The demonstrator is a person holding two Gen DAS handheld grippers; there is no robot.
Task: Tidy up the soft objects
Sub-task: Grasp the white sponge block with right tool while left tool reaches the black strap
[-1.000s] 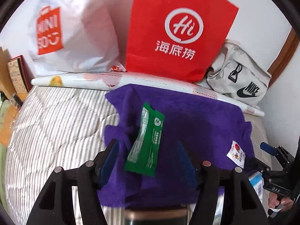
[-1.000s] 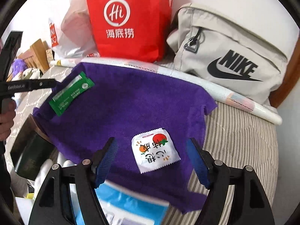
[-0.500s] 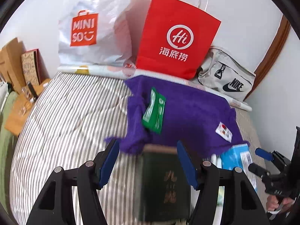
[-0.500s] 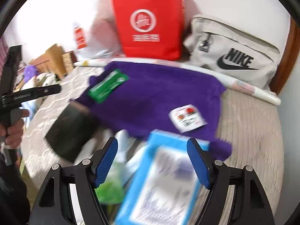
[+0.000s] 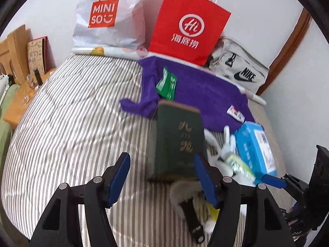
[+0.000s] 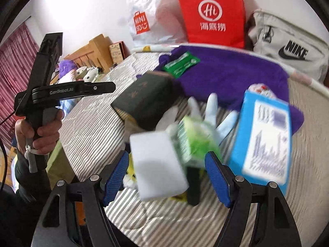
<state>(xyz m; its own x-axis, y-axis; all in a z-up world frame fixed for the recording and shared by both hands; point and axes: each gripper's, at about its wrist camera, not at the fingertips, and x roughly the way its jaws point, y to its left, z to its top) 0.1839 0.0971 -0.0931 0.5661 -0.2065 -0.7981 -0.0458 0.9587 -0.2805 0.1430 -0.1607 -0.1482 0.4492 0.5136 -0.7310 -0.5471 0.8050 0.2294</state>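
A purple towel [image 5: 205, 90] lies spread at the far side of the bed, with a green packet [image 5: 167, 85] and a small white sachet [image 5: 236, 112] on it. In front of it lie a dark green book [image 5: 177, 138], a white glove [image 5: 226, 144], a green tissue pack [image 5: 239, 165] and a blue box [image 5: 255, 144]. My left gripper [image 5: 160, 170] hovers open over the book's near end. My right gripper [image 6: 166, 164] is open above a white block [image 6: 158, 164] and the blurred tissue pack [image 6: 195, 142]. Neither holds anything.
A red paper bag [image 5: 189, 24], a white Miniso bag [image 5: 109, 14] and a grey Nike bag [image 5: 238, 70] stand against the wall behind a rolled poster [image 5: 107, 51]. The striped mattress [image 5: 72, 113] stretches left. Wooden furniture [image 6: 92, 49] and plush toys [image 6: 82, 72] lie beyond.
Both grippers have drawn back from the purple towel toward the near side of the bed. The book, glove, tissue pack and blue box have come into view. The jaws stand as wide as before.
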